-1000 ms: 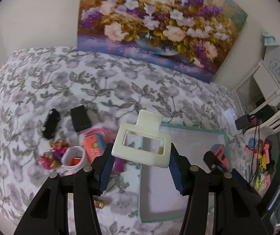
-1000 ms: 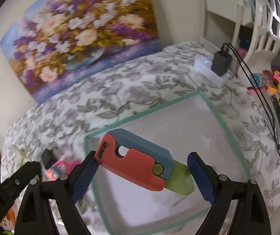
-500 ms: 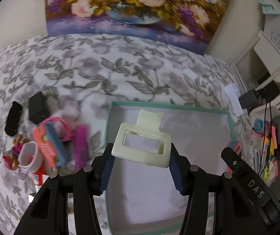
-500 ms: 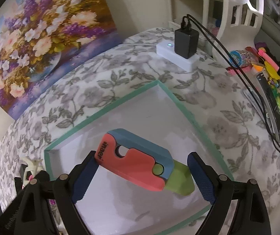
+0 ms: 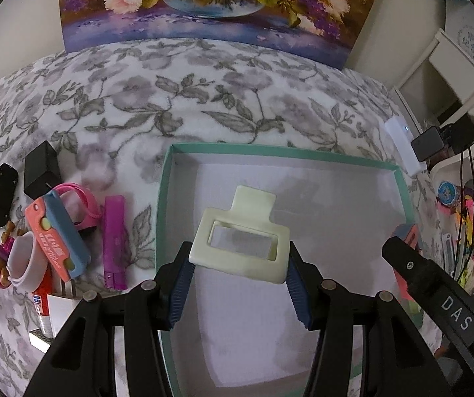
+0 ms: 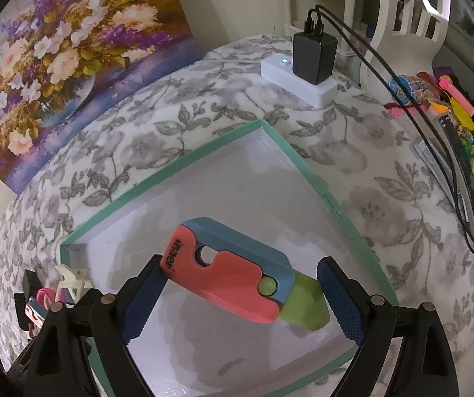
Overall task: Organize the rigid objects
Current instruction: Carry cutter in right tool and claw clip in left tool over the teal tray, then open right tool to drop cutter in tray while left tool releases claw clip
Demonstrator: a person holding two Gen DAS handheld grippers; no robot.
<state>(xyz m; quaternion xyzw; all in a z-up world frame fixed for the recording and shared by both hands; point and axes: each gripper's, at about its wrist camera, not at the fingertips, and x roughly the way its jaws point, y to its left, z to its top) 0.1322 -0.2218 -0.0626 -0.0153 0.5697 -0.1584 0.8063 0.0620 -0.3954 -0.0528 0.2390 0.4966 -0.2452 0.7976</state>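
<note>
My left gripper (image 5: 238,264) is shut on a cream plastic hair claw clip (image 5: 240,236) and holds it above the white inside of a teal-rimmed box lid (image 5: 270,149). My right gripper (image 6: 240,292) is shut on a red, blue and green folding toy knife (image 6: 237,274) and holds it over the same box (image 6: 306,165). The right gripper's black arm (image 5: 442,301) shows at the right of the left wrist view. The cream clip and left gripper show at lower left in the right wrist view (image 6: 71,278).
Left of the box lie a magenta lighter (image 5: 114,231), a second red-blue toy knife (image 5: 56,231), a pink band (image 5: 78,198), a black charger (image 5: 40,168), a black oval item (image 5: 2,192) and small toys (image 5: 2,264). A white power strip with black adapter (image 6: 309,63) sits beyond the box. Stationery clutter (image 6: 462,139) lies right.
Both grippers have moved further over the box and lower toward it. The cream clip and the toy knife stay gripped.
</note>
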